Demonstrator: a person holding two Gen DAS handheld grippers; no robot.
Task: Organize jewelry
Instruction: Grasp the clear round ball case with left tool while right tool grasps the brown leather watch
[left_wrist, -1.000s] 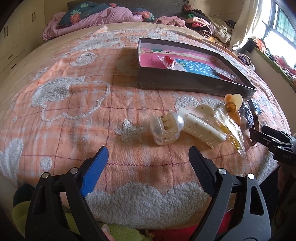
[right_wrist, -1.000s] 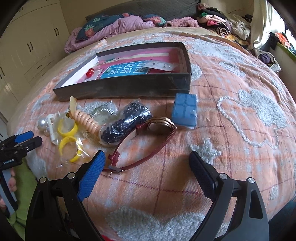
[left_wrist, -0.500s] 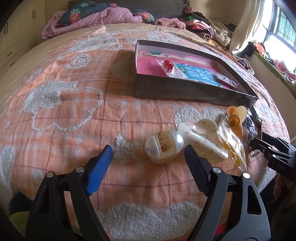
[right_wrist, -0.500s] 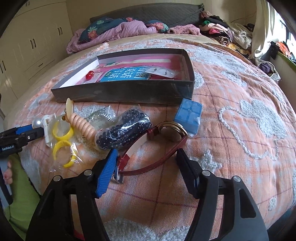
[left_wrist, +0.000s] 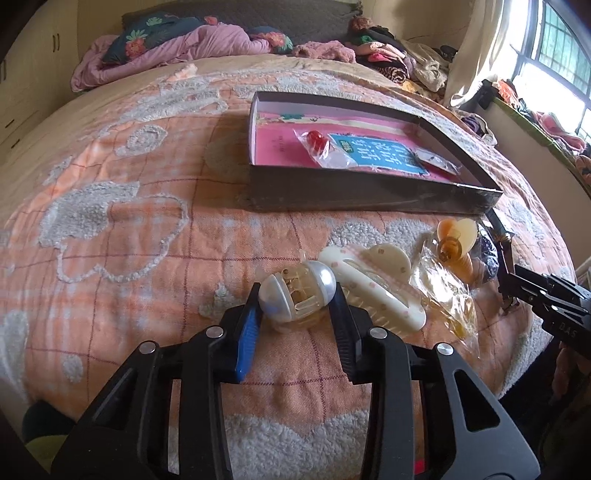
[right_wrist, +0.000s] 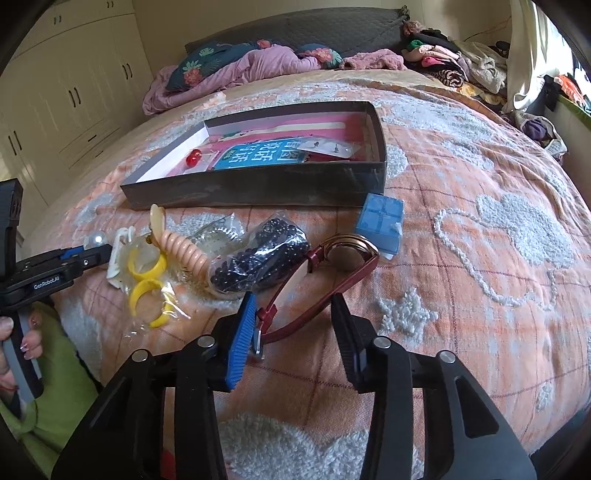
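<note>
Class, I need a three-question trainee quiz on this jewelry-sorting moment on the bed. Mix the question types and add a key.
1. True or false: the left gripper has its fingers on either side of the pearl hair clip.
2. Which item lies between the fingers of the right gripper? A) blue box B) red-strap watch C) bag of dark beads
3. Fill in: the red bead lies inside the ____.

Key: 1 true; 2 B; 3 tray
</note>
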